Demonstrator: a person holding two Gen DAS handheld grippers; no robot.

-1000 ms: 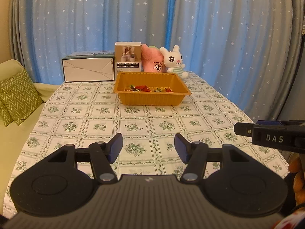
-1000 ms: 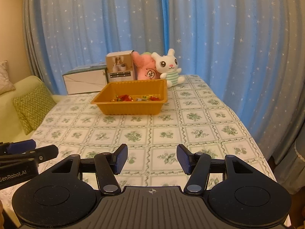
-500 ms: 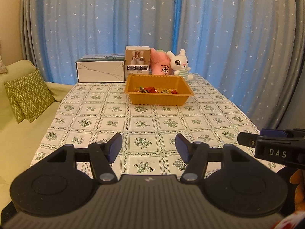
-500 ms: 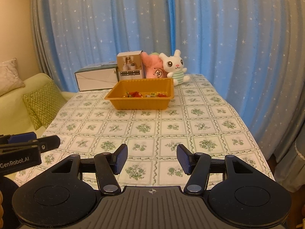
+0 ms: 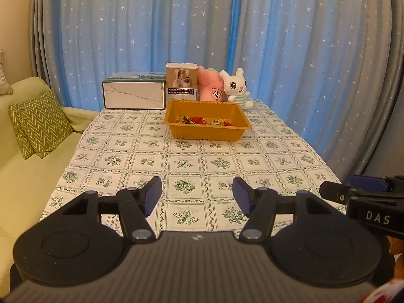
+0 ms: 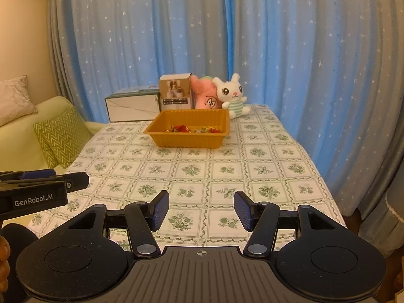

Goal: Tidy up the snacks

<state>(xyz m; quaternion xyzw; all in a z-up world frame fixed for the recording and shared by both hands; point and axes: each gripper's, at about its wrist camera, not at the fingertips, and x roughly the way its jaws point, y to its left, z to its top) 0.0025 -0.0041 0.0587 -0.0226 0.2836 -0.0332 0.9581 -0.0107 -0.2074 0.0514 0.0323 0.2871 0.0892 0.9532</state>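
The snacks (image 5: 205, 121) lay in a loose heap on the floor of the orange tray (image 5: 207, 131), which stood toward the far end of the desk (image 5: 176, 166), just in front of a small box (image 5: 181, 85) and two plush toys. They looked like small wrapped sweets: light, crinkly, probably slick in their foil or film, and easy to crush or flick aside. A pinch across the body of one piece, or on a twisted wrapper end, seemed the safest hold; the tray walls would crowd any low approach, so coming down from above looked wiser. The tray itself appeared thin, light moulded plastic, likely to flex and slide on the cloth if nudged; its rim would be the place to grip it.

Both grippers hovered over the near end of the desk, well apart from the tray, side by side and tilted somewhat downward. The left gripper (image 5: 197, 197) stood with its jaws parted and nothing between them. The right gripper (image 6: 201, 210) was likewise spread and empty, the patterned cloth showing plainly in the gap. Each appeared at the edge of the other's view, level with its partner. No loose snack was visible on the cloth.
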